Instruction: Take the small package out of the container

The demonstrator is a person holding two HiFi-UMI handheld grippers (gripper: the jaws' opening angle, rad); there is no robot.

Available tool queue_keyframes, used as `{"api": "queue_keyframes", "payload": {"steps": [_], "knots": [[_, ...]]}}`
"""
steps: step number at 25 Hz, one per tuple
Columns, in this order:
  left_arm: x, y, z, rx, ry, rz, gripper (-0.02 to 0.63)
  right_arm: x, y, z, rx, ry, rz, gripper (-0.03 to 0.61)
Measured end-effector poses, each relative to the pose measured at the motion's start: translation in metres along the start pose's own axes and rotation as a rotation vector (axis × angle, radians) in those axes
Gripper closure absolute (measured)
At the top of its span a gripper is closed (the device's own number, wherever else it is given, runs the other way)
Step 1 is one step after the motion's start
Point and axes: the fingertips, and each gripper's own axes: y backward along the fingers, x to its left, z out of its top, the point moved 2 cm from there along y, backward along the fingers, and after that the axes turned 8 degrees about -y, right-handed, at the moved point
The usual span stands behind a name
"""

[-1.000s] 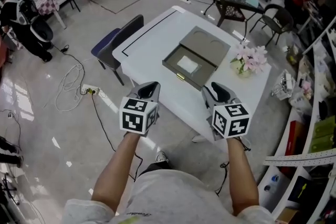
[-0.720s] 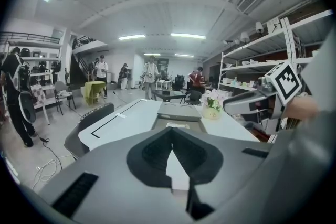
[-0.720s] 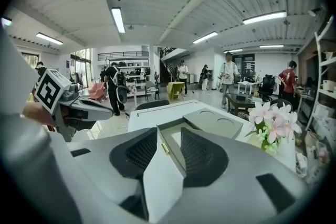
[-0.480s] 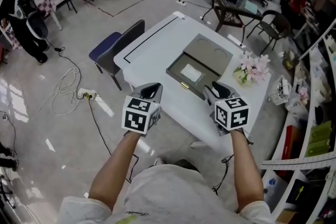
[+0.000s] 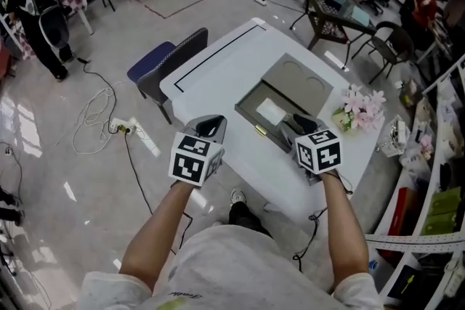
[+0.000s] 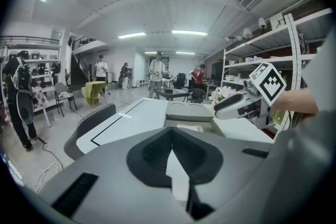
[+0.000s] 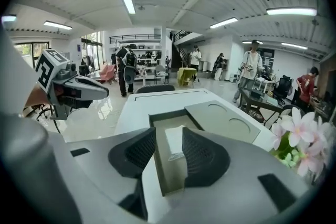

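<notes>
An open grey container (image 5: 251, 99) lies on the white table (image 5: 218, 69), its lid (image 5: 299, 80) folded back flat behind it. The small white package (image 5: 270, 111) lies inside. My right gripper (image 5: 300, 124) hovers at the container's near right corner. In the right gripper view its jaws (image 7: 169, 132) are opening, and the package (image 7: 174, 144) shows beyond the gap, untouched. My left gripper (image 5: 209, 127) hangs over the table's near edge, left of the container. Its jaws (image 6: 172, 132) meet at the tips and hold nothing.
Pink flowers (image 5: 361, 107) stand at the table's right end, close to the lid. A dark blue chair (image 5: 167, 63) is at the table's far left side. Cables and a power strip (image 5: 123, 127) lie on the floor. People and furniture fill the background.
The person has stepped closer to the table. My right gripper has moved forward to the container's near corner and its jaws stand slightly wider. The left gripper holds about the same place.
</notes>
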Motion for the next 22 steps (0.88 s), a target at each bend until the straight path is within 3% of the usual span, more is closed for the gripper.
{"api": "queue_keyframes", "payload": {"steps": [11, 22], "knots": [[0.011, -0.061, 0.004, 0.027, 0.000, -0.036, 0.609, -0.032, -0.058, -0.010, 0.177, 0.061, 0.087, 0.410], [0.032, -0.092, -0.005, 0.053, 0.054, -0.037, 0.609, -0.046, -0.099, -0.028, 0.343, 0.089, 0.129, 0.408]]}}
